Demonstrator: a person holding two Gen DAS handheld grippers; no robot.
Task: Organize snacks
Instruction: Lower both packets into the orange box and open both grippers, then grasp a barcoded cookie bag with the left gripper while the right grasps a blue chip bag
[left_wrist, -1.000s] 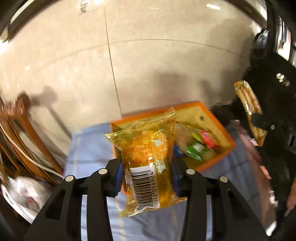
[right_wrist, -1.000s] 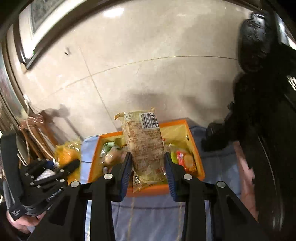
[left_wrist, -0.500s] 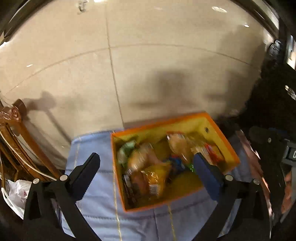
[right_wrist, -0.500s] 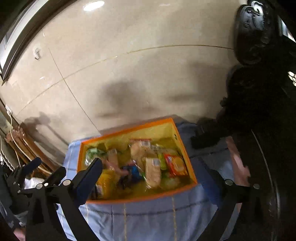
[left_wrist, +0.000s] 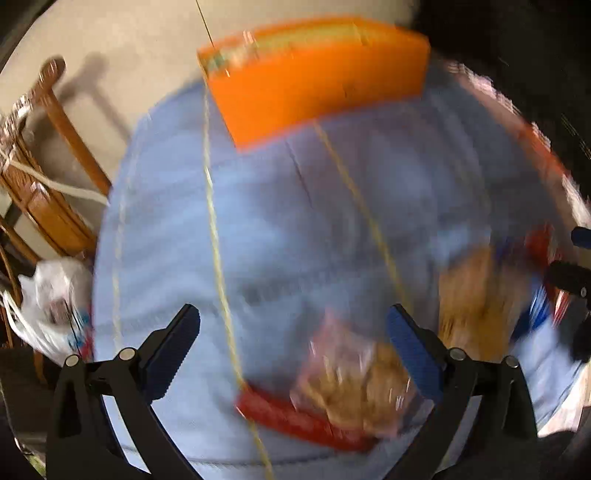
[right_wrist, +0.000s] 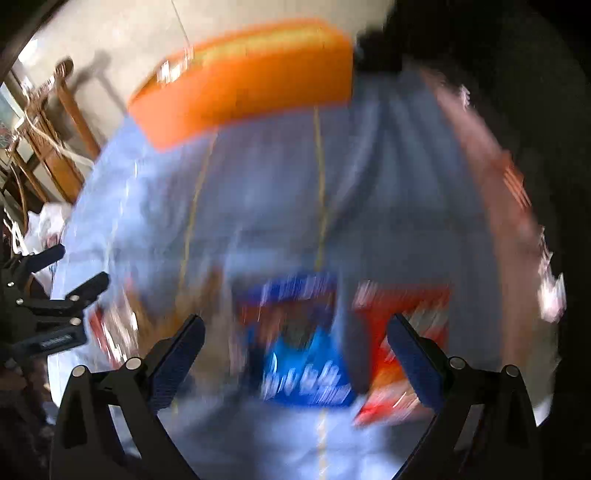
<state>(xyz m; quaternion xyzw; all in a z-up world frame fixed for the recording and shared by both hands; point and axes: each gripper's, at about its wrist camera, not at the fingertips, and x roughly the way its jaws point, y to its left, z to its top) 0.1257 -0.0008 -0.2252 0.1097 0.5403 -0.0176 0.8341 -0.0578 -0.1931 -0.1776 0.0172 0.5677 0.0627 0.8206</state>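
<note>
Both views are blurred by motion. An orange box (left_wrist: 317, 81) stands at the far side of a pale blue tablecloth (left_wrist: 295, 221); it also shows in the right wrist view (right_wrist: 243, 88). My left gripper (left_wrist: 295, 328) is open and empty above the cloth, over a clear packet of brown snacks (left_wrist: 354, 373) and a red packet (left_wrist: 295, 417). My right gripper (right_wrist: 295, 332) is open and empty too, above a blue packet (right_wrist: 303, 354) and a red-orange packet (right_wrist: 399, 332). The left gripper's fingers (right_wrist: 55, 295) show at the left edge of the right wrist view.
A wooden chair (left_wrist: 48, 177) stands left of the table, with a white plastic bag (left_wrist: 51, 295) below it. A brown snack bag (left_wrist: 472, 291) and more packets lie on the cloth at the right. Beige floor tiles (left_wrist: 129, 44) lie beyond the box.
Both grippers let their packets go into the orange box and opened wide. They then swung back and down toward the packets on the near part of the cloth.
</note>
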